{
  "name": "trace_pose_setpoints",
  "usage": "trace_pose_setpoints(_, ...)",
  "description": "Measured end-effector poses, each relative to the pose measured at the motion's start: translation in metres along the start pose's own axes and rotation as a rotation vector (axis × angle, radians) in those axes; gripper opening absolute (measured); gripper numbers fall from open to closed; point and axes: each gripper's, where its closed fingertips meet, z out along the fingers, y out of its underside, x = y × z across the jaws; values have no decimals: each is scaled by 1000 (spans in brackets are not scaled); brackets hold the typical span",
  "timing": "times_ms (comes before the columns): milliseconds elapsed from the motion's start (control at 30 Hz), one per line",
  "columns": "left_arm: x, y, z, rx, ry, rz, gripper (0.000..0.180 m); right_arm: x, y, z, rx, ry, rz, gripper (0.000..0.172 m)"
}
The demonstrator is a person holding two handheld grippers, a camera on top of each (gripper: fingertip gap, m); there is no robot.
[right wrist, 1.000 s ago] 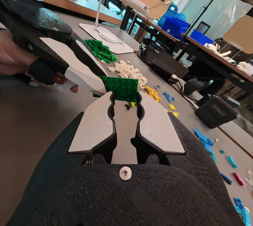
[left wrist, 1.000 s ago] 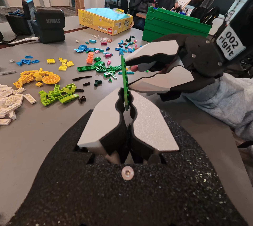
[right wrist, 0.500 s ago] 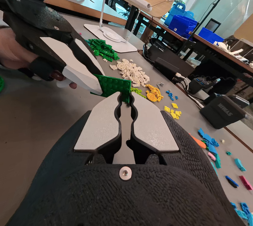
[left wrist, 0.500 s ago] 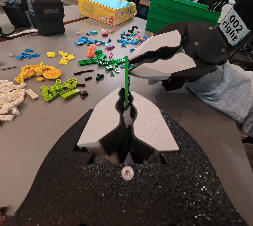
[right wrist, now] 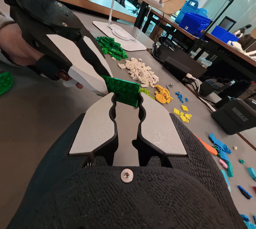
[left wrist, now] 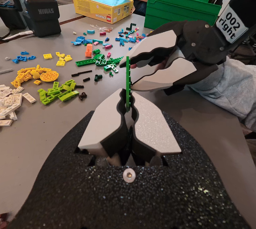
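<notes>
Green studded plate (left wrist: 128,83), held on edge and upright above the grey table (left wrist: 41,132): I see my left gripper (left wrist: 128,106) clenched on its lower end, both wavy black pads pressed against its two faces. In the right wrist view the same plate (right wrist: 124,92) shows its studded face, sticking out from the left gripper (right wrist: 106,83), whose pale fingers (right wrist: 83,72) close over its near end.

My right gripper (right wrist: 126,97) stands spread, its two tips bracketing the far part of the plate. Seen from the left wrist view, the right gripper (left wrist: 129,75) meets the plate from the side; its lower tip lies just at the studded face and its upper tip sits beside the plate's top. I cannot tell whether either tip actually touches.

Around the plate, loose bricks lie sorted by colour on the table: lime pieces (left wrist: 58,92), a yellow-orange pile with a round disc (left wrist: 48,76), white pieces (left wrist: 8,101), dark green pieces (left wrist: 99,61) and blue ones (left wrist: 22,58). Farther back stand a yellow box (left wrist: 102,10), a stack of green bins (left wrist: 178,7) and a black case (left wrist: 43,16).
</notes>
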Motion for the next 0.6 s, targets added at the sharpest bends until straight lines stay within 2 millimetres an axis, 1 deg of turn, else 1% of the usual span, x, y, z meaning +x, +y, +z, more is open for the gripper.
trace_pose_setpoints(133,-1,5,2,-40,-24,64,3,-1,2,-1,-24,-11,-40,29)
trace_pose_setpoints(167,-9,7,2,-62,-72,67,4,-1,4,-2,-33,-13,-48,22)
trace_pose_setpoints(200,-15,7,0,-68,-88,137,5,-2,4,-4,-29,-31,-57,13)
trace_pose_setpoints(233,-16,8,-2,-77,-85,153,5,-4,4,-4,-27,-41,-53,9)
trace_pose_setpoints(300,-15,10,-3,-84,-67,113,6,-5,4,-3,-24,-38,-79,9)
trace_pose_setpoints(367,-13,10,-3,-90,-70,126,5,-4,5,-3,-18,-41,-59,10)
trace_pose_setpoints(467,-6,9,-1,-87,-57,101,4,0,3,-2,1,-16,-31,19)
trace_pose_setpoints(500,-5,8,0,-85,-45,77,4,-1,2,-2,9,-16,-34,23)
trace_pose_setpoints(600,-2,8,-2,-75,3,-36,4,-3,1,0,7,1,-62,27)
